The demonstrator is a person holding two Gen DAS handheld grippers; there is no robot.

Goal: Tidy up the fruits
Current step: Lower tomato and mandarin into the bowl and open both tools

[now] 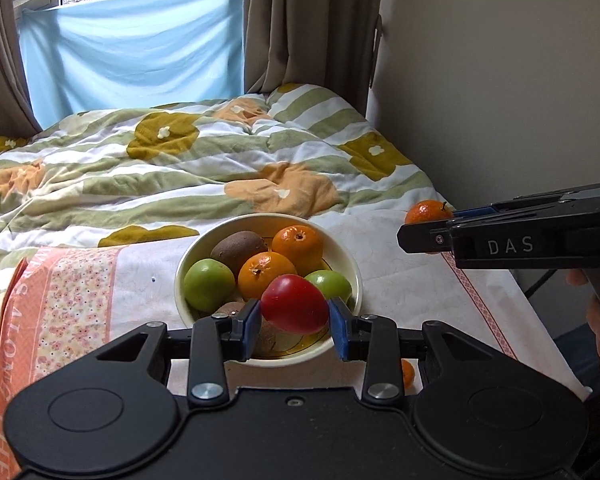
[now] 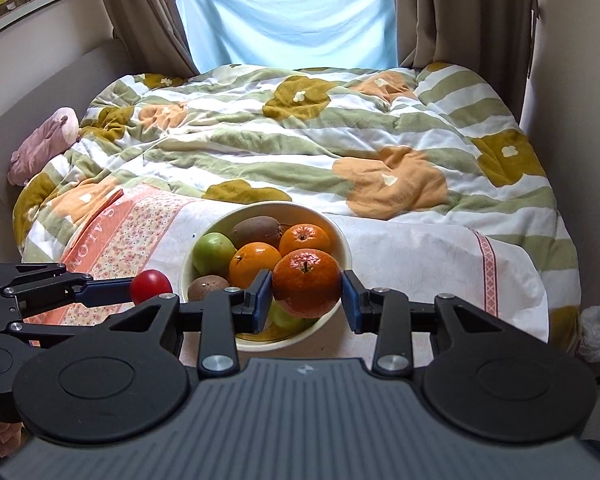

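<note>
Left gripper [image 1: 294,320]: I see its blue pads clamped on a red fruit [image 1: 294,309], one pad on each flank.
Red fruit: smooth, glossy, rounded with a slight taper to one side; held in the air in front of the bowl [image 1: 356,280], clear of the contents.
Right gripper [image 2: 306,294]: I see it clamped on a mandarin [image 2: 306,283], pads at both sides.
Mandarin: deep orange, dimpled shiny skin, short stem on top; held above the bowl's near right part.
Bowl: cream, round, resting on a white cloth [image 2: 412,264] with pink floral edging.
Bowl contents: two oranges, two green apples and kiwis, packed touching one another.
Stray fruit: part of one small orange fruit [image 1: 407,372] lies on the cloth just beside the bowl's near edge, mostly hidden by the left gripper.
Surroundings: the cloth lies on a floral striped duvet [image 2: 300,140].
</note>
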